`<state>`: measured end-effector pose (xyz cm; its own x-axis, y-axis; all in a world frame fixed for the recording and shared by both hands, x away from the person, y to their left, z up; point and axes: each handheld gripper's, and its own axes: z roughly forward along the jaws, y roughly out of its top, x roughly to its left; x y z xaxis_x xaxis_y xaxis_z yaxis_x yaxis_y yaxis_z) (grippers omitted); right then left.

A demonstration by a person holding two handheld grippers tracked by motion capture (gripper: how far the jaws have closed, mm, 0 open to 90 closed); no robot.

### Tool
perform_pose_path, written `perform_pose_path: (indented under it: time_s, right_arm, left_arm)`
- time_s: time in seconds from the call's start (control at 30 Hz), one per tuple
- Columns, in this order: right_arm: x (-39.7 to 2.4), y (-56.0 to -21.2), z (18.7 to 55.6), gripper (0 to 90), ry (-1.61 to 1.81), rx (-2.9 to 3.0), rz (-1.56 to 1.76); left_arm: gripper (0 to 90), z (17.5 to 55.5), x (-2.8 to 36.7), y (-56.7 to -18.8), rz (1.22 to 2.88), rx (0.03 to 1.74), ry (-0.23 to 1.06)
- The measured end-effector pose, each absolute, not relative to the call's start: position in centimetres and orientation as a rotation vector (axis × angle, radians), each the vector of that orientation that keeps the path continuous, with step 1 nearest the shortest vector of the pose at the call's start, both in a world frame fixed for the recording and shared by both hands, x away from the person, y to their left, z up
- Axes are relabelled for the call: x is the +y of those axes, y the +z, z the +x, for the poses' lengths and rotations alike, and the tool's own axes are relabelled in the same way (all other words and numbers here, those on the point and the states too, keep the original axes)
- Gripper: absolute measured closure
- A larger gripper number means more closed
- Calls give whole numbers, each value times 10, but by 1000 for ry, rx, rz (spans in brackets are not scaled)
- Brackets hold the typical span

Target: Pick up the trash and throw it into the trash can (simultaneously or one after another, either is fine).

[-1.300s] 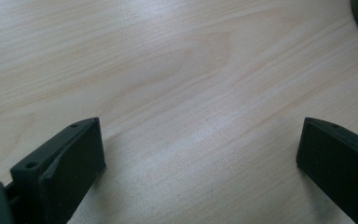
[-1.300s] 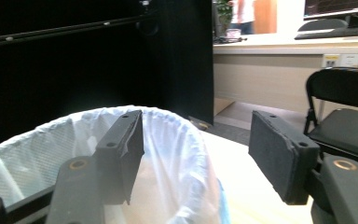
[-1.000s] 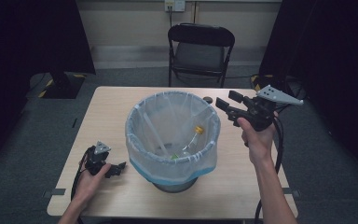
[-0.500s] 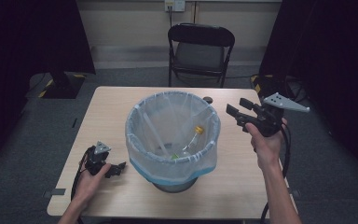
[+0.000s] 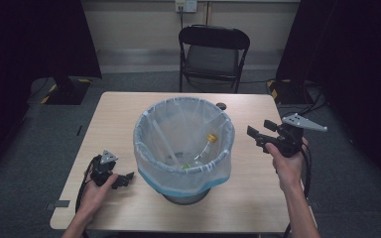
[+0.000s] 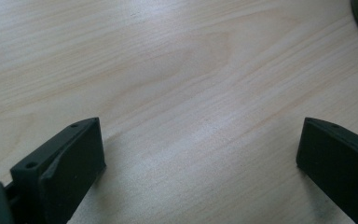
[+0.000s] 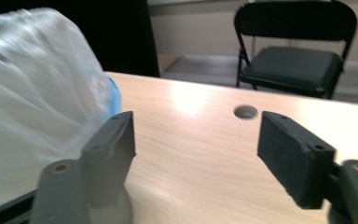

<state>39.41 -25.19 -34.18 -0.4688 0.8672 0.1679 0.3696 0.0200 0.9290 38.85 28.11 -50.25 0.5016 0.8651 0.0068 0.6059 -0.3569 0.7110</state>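
Bottle (image 5: pixel 204 148) — half-hidden inside lined bin (image 5: pixel 151 148)

bench (image 5: pixel 129 114): pale wood grain, smooth, a soft sheen
bin liner (image 5: pixel 151 129): thin translucent plastic, crinkled, faintly glossy, with a blue hem
bottle (image 5: pixel 204 146): clear plastic, yellow cap
right tongs (image 7: pixel 196 154): matt black plastic, rough pads
left tongs (image 6: pixel 200 163): matt black plastic
chair (image 5: pixel 213 54): black metal frame, matt padded seat

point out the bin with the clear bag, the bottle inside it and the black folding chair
round bin lined with a clear plastic bag (image 5: pixel 151 130): high view, left rim of bag
clear bottle with yellow cap (image 5: pixel 204 147): high view, neck
black folding chair (image 5: pixel 213 59): high view, seat
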Motion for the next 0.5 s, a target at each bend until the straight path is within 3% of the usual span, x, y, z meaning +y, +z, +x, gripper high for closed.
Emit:
perform_pose_path:
  time_s: [0.5]
  right_arm:
    - [-267, -387, 394, 201, 1278, 1889, 1361]
  left_arm:
    - [3, 388, 281, -503, 2088, 1204, 512]
